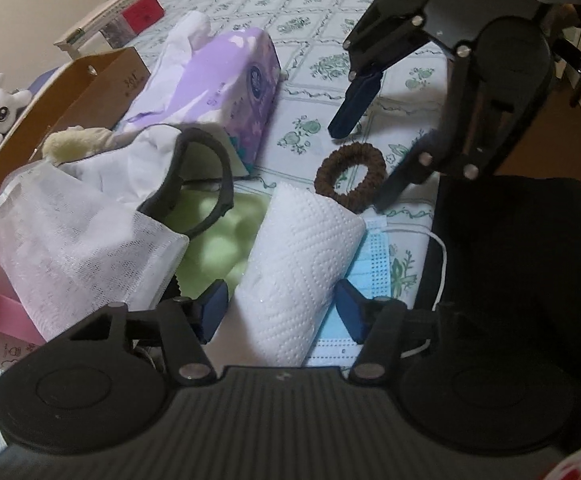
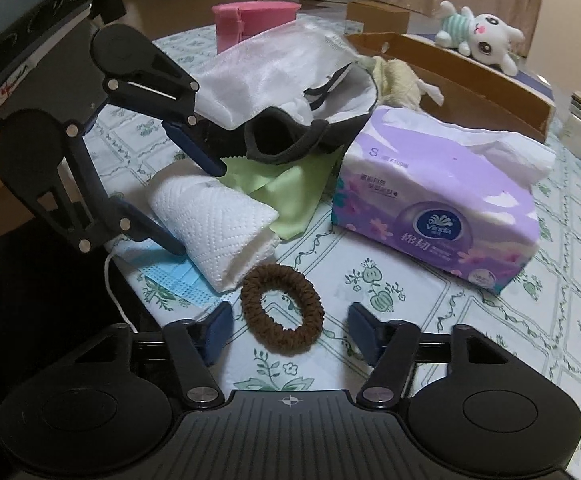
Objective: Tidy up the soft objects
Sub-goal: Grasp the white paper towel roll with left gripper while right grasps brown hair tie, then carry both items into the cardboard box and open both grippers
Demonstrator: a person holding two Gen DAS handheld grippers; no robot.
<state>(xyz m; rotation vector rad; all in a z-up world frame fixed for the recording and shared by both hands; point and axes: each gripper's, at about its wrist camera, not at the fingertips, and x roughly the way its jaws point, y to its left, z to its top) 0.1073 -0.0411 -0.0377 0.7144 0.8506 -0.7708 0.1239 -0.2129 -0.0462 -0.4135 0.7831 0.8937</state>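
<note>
Left hand-held gripper (image 1: 280, 308) straddles the rolled white paper towel (image 1: 298, 264); both blue pads sit just beside the roll, and contact cannot be confirmed, so no firm grasp is recorded. Under the roll's near end lies a blue face mask (image 1: 370, 264). Green cloth (image 1: 214, 236) lies to the roll's left, touching it.

Right hand-held gripper (image 2: 290, 330) is released, jaws partly spread with the brown scrunchie (image 2: 282, 308) lying flat between them on the worktop (image 2: 410, 312); pads stand clear of it on both sides.

Further out: purple tissue pack (image 2: 442, 208) to the right of the scrunchie, well apart. White mesh bag (image 2: 274, 68) with dark straps lies behind the green cloth. Cardboard tray (image 2: 470, 76) behind that, a plush rabbit (image 2: 478, 36) at its far edge. Pink container (image 2: 254, 20) at the worktop's far side.
</note>
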